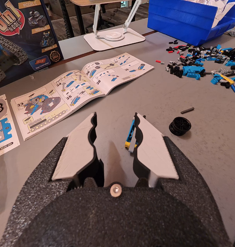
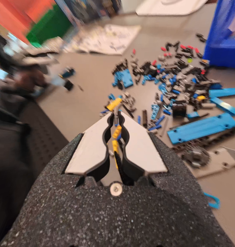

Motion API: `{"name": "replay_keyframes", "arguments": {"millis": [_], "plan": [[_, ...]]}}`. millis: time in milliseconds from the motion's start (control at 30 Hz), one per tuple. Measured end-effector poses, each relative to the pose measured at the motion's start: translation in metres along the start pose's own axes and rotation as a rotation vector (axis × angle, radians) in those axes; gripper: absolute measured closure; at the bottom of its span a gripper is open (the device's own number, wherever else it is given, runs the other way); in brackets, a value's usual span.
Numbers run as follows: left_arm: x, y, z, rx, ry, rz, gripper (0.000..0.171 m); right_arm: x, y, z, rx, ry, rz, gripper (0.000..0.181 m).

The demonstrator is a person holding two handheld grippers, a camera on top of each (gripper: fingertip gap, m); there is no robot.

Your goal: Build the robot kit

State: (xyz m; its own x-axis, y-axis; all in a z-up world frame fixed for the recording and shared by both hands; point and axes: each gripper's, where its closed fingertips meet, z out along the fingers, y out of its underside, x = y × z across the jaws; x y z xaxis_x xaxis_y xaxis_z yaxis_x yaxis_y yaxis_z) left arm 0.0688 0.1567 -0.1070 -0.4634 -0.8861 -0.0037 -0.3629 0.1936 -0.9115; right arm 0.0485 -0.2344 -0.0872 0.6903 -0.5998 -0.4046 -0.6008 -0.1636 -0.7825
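Two handheld grippers over one grey table (image 1: 161, 93). Left gripper (image 1: 115, 116): jaws spread wide, holding nothing; a small blue, grey and yellow brick assembly (image 1: 130, 135) lies on the table against the inner side of its right finger. Near it to the right: black wheel (image 1: 180, 125), dark axle pin (image 1: 187, 110). Beyond: open instruction booklet (image 1: 79, 90), sticker sheet (image 1: 3, 124), kit box (image 1: 23, 34), white stand (image 1: 114, 38), blue bin (image 1: 191, 20), loose-brick pile (image 1: 202, 64). Right gripper (image 2: 115, 113): jaws nearly together, pinching a thin grey pin (image 2: 116, 113); view blurred.
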Motion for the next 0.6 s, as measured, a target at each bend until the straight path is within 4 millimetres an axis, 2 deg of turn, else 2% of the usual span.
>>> {"name": "replay_keyframes", "arguments": {"millis": [133,300,400,600], "plan": [[0.000,0.000,-0.001,0.003,0.001,-0.001,0.115,-0.026,-0.027,-0.013,0.195,-0.245,0.122,0.174],[0.000,0.000,0.000,0.002,0.001,-0.001,0.115,-0.038,-0.038,-0.022,0.270,-0.364,0.167,0.174],[0.000,0.000,0.000,0.001,0.000,0.000,0.115,-0.031,-0.032,-0.015,0.234,-0.311,0.169,0.174],[-0.002,0.000,0.000,-0.002,-0.007,0.000,0.115,-0.017,-0.001,0.028,0.014,0.026,0.025,0.174]]}}
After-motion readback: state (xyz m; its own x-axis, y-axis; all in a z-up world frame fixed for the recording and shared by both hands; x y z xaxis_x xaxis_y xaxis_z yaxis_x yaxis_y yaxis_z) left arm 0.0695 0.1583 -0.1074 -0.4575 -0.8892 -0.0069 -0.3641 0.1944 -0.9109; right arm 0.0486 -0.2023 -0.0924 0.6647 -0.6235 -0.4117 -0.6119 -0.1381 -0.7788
